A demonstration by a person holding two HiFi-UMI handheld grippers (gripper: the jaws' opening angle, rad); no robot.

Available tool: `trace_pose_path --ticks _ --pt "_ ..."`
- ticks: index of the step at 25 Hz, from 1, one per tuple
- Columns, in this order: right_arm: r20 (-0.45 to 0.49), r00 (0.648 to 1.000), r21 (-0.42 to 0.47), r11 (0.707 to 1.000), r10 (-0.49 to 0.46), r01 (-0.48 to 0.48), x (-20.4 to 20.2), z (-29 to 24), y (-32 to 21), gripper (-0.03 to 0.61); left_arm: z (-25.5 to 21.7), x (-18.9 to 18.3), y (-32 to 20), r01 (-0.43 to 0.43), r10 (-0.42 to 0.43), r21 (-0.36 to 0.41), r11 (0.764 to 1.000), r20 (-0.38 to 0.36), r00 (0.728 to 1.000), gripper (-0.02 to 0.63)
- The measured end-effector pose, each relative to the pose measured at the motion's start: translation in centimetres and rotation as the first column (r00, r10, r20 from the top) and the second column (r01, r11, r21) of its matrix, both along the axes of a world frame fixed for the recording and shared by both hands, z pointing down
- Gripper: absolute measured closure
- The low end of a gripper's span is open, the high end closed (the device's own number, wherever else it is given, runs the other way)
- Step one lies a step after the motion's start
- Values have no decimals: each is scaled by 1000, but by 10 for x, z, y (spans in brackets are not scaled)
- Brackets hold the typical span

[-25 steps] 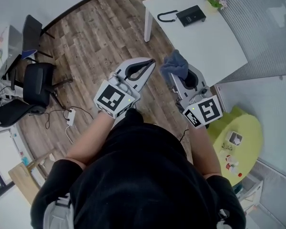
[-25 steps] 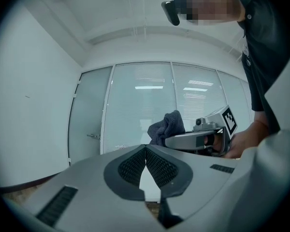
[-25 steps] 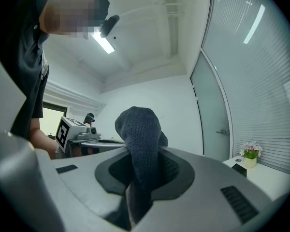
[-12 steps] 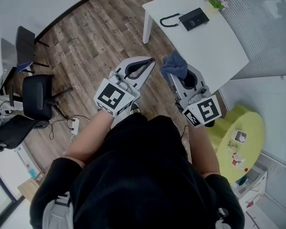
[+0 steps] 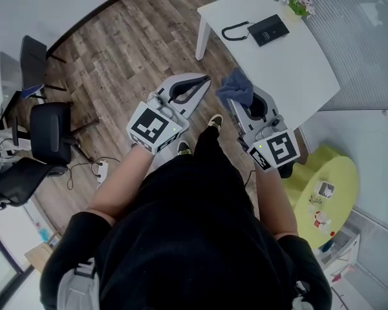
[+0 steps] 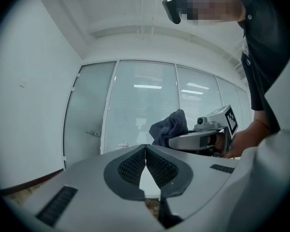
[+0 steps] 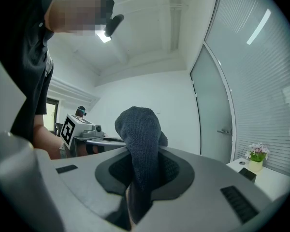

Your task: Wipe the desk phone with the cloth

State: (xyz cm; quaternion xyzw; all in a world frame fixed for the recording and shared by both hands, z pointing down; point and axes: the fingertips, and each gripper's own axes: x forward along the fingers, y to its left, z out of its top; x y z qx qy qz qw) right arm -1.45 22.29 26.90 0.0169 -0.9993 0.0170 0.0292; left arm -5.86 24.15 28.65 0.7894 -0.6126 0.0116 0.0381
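Near the middle of the head view, a person stands on the wooden floor (image 5: 129, 50) with 2 grippers held out in front, side by side and apart. The left gripper (image 5: 205, 81) has its jaws brought together, the ribbed pads meeting at the tips with only a narrow gap lower down; the left gripper view (image 6: 145, 148) shows nothing between them. The right gripper (image 5: 237, 102) is clamped on the cloth (image 5: 237, 86), a dark blue-grey bundle that bulges out past the jaw tips. In the right gripper view (image 7: 143, 154) the cloth (image 7: 139, 127) stands up from between the pads as a rounded hump, and its lower part runs down through the jaw gap. From the left gripper view the cloth (image 6: 170, 126) shows to the right, sticking out of the other gripper.

Far right of the grippers stands a white table (image 5: 291, 66). The desk phone (image 5: 268, 30), a flat black unit, lies on its far part, well apart from both grippers and from the cloth. A black curved piece (image 5: 235, 31) lies just left of the phone, and a small potted plant (image 5: 300, 5) sits at the table's far edge. At the left, a black office chair (image 5: 52, 124) stands on the floor; at the near right is a round yellow table (image 5: 333, 186).
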Motion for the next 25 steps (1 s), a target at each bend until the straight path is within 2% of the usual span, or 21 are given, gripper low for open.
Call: trace_pose_path --ticks 9,18,25 --pt "-10 1000 -14 1000 -7 7 -23 7 -59 491 2 -22 -54 -7 7 -1 1000 -7 1000 603" --pt "-3 1000 -26 1000 2 -2 -45 9 -136 491 5 -42 -134 -16 16 -19 1000 2 1000 603" --pt "-14 997 -37 996 77 -78 -39 11 -199 491 5 -40 -189 -32 33 -35 999 7 999 603"
